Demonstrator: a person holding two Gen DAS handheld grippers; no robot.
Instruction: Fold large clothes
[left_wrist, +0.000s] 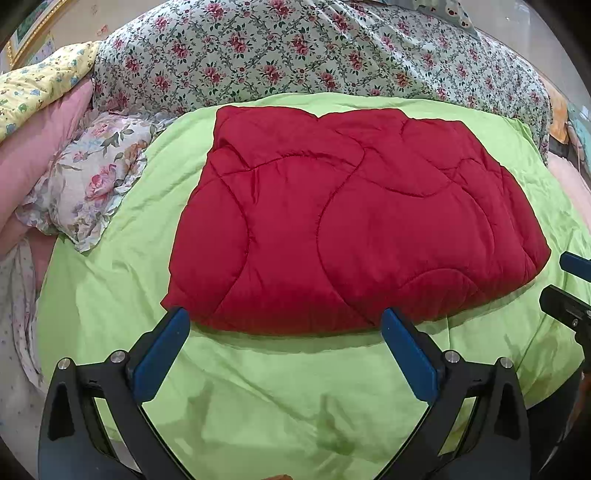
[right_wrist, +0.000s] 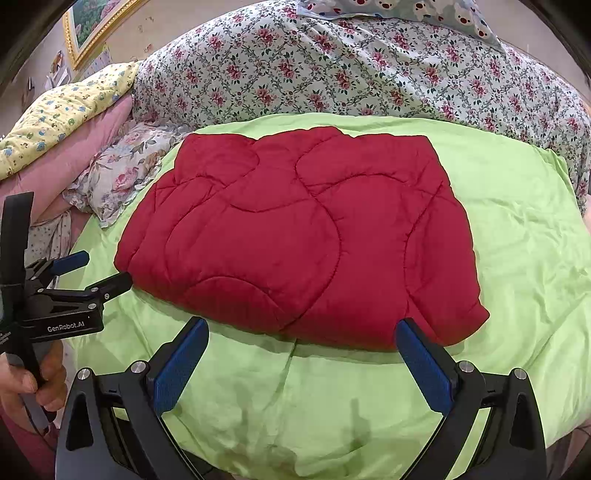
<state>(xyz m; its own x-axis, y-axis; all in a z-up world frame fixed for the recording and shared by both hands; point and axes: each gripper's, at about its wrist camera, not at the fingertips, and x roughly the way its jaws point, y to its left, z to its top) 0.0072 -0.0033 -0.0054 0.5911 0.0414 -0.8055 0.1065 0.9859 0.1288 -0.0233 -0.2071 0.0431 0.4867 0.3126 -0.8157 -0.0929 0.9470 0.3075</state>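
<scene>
— Left wrist view first: where does the folded piece lie?
— The red quilted garment (left_wrist: 354, 218) fills the middle of the frame, folded into a thick pad on the lime-green sheet (left_wrist: 280, 398). The left gripper (left_wrist: 286, 334) sits at the lower edge of the frame with its blue pads spread wide, holding nothing, their tips just at the garment's near hem.
— And on the other side?
— In the right wrist view the right gripper (right_wrist: 301, 345) is likewise parted and empty, its tips close to the near edge of the same garment. At the left of that frame a hand (right_wrist: 33, 384) grips the left tool's handle, whose fingers reach the garment's lower left corner.
— What crowds the surroundings?
— A big floral duvet (left_wrist: 295, 48) is heaped across the top of the frame, right behind the sheet. At the upper left lie a yellow printed quilt (left_wrist: 40, 81), a pink cushion (left_wrist: 40, 147) under it and a ruffled rose-print pillow (left_wrist: 92, 181) overlapping the sheet's left border. A bear-print cloth (right_wrist: 413, 11) peeks over the top, and a gilt picture frame (right_wrist: 92, 26) hangs in the upper left corner.
</scene>
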